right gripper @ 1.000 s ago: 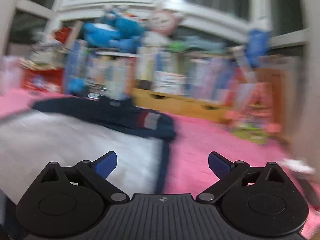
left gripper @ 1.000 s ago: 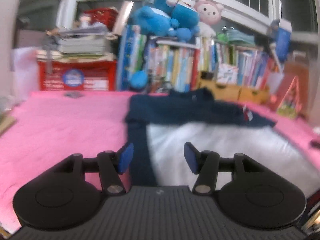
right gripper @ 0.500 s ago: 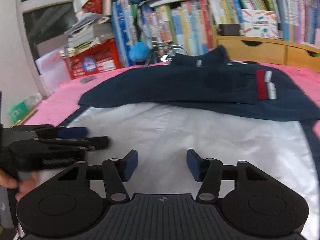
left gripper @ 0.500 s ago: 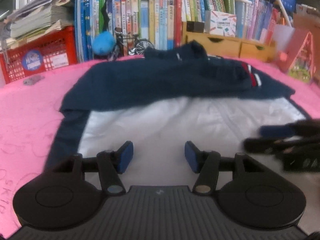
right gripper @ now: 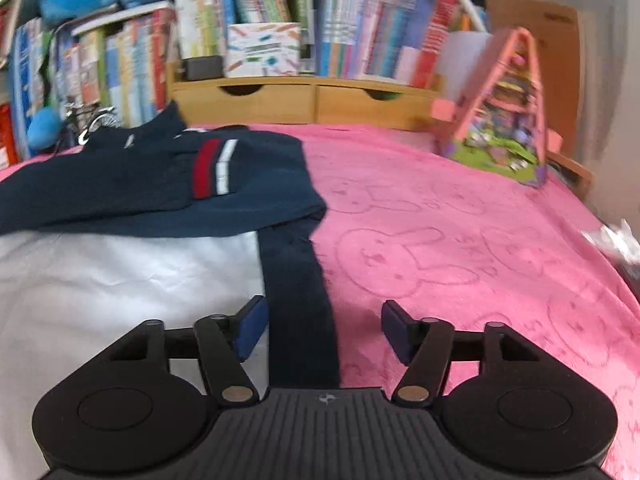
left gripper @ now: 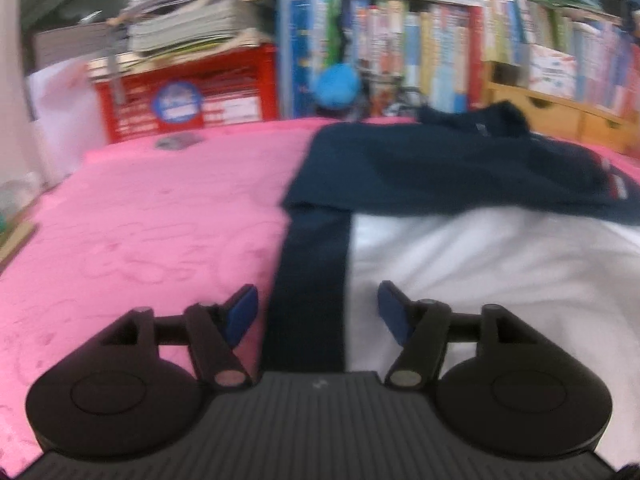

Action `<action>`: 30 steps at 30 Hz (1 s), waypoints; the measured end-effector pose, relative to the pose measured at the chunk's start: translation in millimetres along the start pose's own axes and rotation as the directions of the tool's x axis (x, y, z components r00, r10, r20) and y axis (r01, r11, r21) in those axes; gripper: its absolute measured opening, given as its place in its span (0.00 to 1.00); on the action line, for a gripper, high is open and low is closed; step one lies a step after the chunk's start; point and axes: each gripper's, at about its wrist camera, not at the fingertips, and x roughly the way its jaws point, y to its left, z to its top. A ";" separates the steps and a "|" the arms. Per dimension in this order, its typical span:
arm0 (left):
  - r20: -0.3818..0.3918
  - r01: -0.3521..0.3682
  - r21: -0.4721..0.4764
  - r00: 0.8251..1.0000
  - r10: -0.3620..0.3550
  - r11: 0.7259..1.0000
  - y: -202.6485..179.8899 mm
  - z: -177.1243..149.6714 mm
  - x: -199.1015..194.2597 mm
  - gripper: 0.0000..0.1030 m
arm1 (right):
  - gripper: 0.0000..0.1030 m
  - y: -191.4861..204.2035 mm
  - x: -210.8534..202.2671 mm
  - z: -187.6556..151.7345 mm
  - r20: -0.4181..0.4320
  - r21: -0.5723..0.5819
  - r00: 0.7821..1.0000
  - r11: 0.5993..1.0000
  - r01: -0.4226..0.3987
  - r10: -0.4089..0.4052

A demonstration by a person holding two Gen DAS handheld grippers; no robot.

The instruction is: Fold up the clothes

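Both grippers, left gripper [left gripper: 318, 314] and right gripper [right gripper: 324, 330], were opening empty over the shirt [right gripper: 160, 188] side bands; next, pinch hems.

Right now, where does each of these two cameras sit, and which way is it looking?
Left wrist view: sits on the left gripper, looking forward and down over the garment's left navy side band; only its own opening fingers show, nothing pinched.
Right wrist view: sits on the right gripper, looking over the garment's right navy band and pink blanket; only its opening fingers show, nothing pinched.
Shared: navy-and-white garment, pink blanket, bookshelf behind. No hand shows.
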 end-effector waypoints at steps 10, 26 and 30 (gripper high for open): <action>0.010 0.347 0.033 0.937 -0.348 0.937 -46.9 39.8 -0.5 0.57 | 0.64 71.1 -16.4 38.5 0.044 -0.128 0.915 0.911 -0.392 0.400; -0.047 0.197 0.102 0.980 -0.193 0.975 -38.6 33.1 50.4 0.64 | 0.74 72.9 42.0 40.4 -0.059 -0.159 0.950 0.937 -0.313 0.307; -0.043 0.153 0.080 0.988 -0.149 0.985 -15.0 31.3 46.9 0.66 | 0.74 35.2 49.9 39.5 -0.050 -0.109 0.973 0.967 -0.231 0.227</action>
